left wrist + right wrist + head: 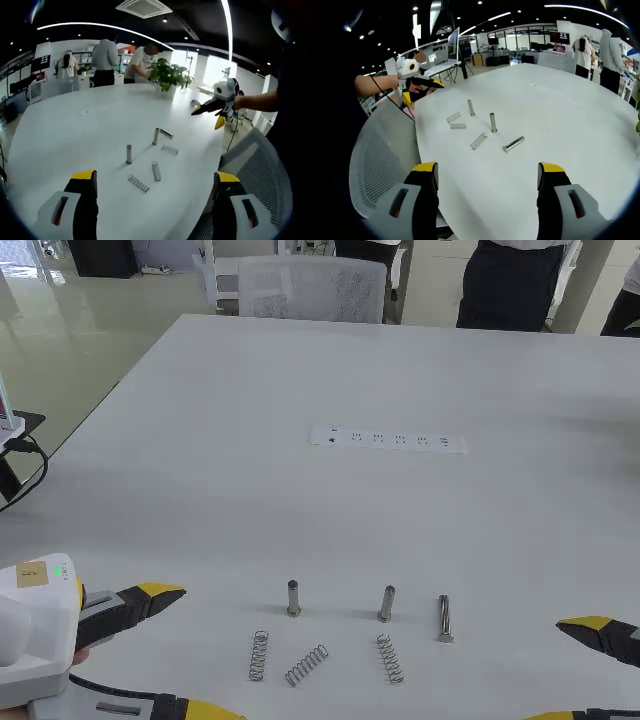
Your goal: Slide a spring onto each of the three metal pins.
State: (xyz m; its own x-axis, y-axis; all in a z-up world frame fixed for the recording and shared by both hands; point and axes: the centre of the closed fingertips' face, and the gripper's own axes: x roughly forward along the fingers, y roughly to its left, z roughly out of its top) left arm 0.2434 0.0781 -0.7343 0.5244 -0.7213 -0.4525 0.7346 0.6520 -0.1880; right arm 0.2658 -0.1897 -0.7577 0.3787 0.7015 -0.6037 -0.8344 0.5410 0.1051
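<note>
While held jaws apart at near edge: left gripper point(155, 176), right gripper point(488, 168); between, three springs point(306, 665); left pin point(293, 597), middle pin point(387, 603) upright; right pin point(444, 618) toppled; power strip point(388, 439) print illegible.

The middle pin point(386, 603) stands on the table point(200, 440). To its left stands the left pin point(293, 597). Just to its right the right pin point(444, 618) lies flat. One spring point(390, 657) lies just before the middle pin, a second spring point(306, 664) before and left of it, and a third spring point(259, 654) further left. A power strip point(388, 439) lies well behind the middle pin, and a chair point(312, 288) stands beyond that at the far edge.
</note>
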